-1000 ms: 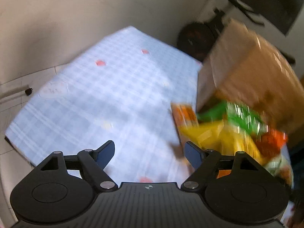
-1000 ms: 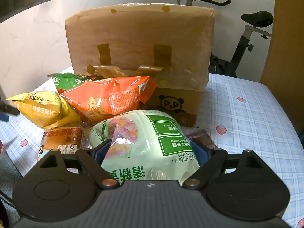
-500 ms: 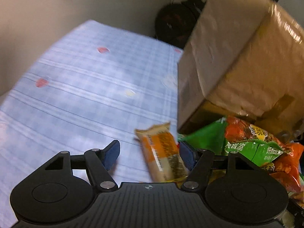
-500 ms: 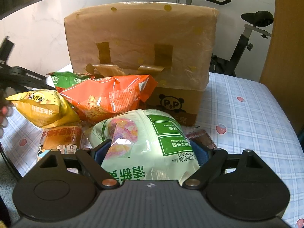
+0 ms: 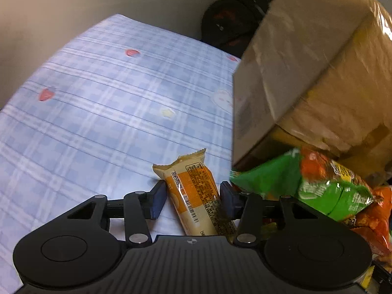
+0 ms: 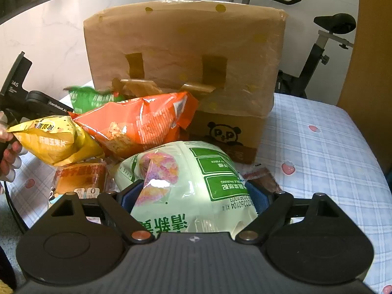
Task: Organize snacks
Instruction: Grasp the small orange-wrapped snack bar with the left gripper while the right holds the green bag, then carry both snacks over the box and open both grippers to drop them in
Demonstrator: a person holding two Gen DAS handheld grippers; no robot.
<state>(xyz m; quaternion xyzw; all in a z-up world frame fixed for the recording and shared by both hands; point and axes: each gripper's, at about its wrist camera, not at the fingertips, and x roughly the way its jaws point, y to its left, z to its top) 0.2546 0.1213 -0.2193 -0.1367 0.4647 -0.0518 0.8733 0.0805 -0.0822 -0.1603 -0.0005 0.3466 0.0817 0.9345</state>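
My left gripper (image 5: 193, 197) straddles a long orange-and-cream snack bar (image 5: 193, 191) that lies on the blue checked cloth (image 5: 98, 112); its pads (image 5: 158, 199) sit close on both sides, and I cannot tell if they touch. A green bag (image 5: 306, 183) lies to its right. My right gripper (image 6: 193, 196) is shut on a pale green bag (image 6: 186, 186). Behind it lie an orange bag (image 6: 144, 125), a yellow bag (image 6: 56, 142) and an orange packet (image 6: 80, 178). The left gripper body (image 6: 22, 95) shows at the left of the right wrist view.
A large cardboard box (image 6: 186, 73) wrapped in plastic stands behind the snack pile and also shows in the left wrist view (image 5: 306, 78). An exercise bike (image 6: 325, 49) stands beyond the table. A small dark wrapper (image 6: 262, 178) lies by the green bag.
My left gripper has swung right and down to the snack pile, and its fingers have narrowed around the orange-and-cream bar. The right gripper and its pale green bag have stayed still.
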